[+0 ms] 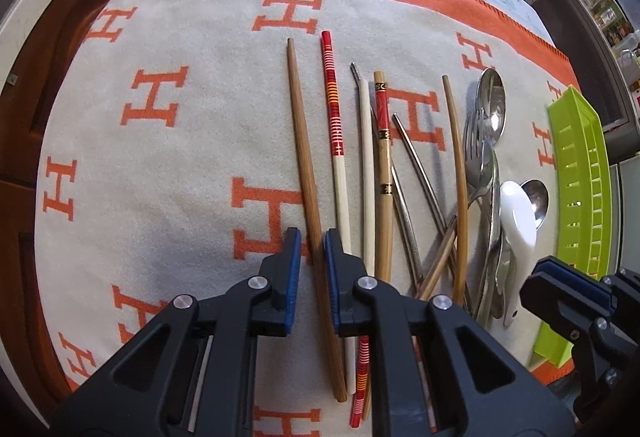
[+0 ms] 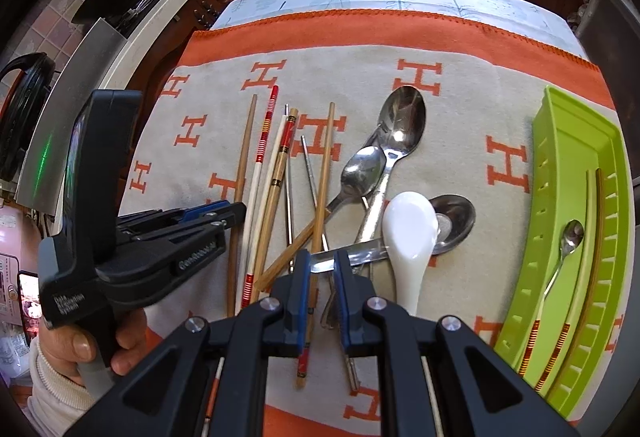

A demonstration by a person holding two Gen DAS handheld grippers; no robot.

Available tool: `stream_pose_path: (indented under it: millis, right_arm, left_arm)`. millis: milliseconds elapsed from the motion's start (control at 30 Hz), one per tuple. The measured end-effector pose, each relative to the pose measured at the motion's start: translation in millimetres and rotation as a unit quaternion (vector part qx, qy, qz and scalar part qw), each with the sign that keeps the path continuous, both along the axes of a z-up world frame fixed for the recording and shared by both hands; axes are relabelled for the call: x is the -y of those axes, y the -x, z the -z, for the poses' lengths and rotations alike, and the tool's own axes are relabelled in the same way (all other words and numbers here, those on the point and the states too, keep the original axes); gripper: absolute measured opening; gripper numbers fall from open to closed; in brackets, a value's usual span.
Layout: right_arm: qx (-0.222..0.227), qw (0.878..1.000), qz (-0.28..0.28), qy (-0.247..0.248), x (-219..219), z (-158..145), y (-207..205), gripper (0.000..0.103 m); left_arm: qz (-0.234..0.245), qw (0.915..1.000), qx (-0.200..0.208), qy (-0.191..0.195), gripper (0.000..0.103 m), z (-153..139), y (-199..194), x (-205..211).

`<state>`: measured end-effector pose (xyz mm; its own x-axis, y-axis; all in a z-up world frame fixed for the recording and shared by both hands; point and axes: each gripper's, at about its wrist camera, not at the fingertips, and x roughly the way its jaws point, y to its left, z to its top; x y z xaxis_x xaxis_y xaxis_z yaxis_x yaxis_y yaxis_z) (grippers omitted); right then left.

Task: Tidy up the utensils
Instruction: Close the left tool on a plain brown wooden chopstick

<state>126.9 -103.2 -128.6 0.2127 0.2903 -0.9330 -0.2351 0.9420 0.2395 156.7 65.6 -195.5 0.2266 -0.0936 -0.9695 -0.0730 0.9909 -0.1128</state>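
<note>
Two grippers over an orange-and-cream blanket (image 1: 168,165) strewn with utensils.

Left gripper (image 1: 312,249): jaws narrowed around the plain brown wooden chopstick (image 1: 304,141), pads flanking it low on its shaft; contact on both sides cannot be told for certain.

Right gripper (image 2: 322,269): jaws nearly together above the tangle of handles; whether anything is pinched cannot be told.

Loose stock: red-striped chopstick (image 1: 334,117), white chopstick (image 1: 365,157), bamboo chopsticks, metal spoons, fork (image 1: 476,153), white ceramic spoon (image 2: 410,233).

Green slotted tray (image 2: 560,141), right side: already holds a small spoon (image 2: 570,237) and two striped chopsticks.

Step in hand, judged: pickup of the brown chopstick. Next move calls for a firm pinch, a straight lift clear of its neighbours, then carriage across to the tray.
</note>
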Motion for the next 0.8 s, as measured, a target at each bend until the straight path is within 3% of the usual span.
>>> stream_pose_path:
  millis: [100, 500, 800]
  right_arm:
    - [0.000, 1.000, -0.002, -0.001, -5, 1, -3, 0.012]
    - [-0.045, 0.998, -0.018, -0.026, -53, 24, -35, 0.012]
    - [-0.076, 0.997, -0.016, 0.016, -92, 53, -50, 0.012]
  left_arm:
    - [-0.005, 0.9999, 0.009, 0.009, 0.004, 0, 6, -5]
    - [-0.067, 0.9959, 0.030, 0.053, 0.004, -20, 46, -64]
    - [-0.092, 0.9919, 0.044, 0.076, 0.004, -30, 67, -104]
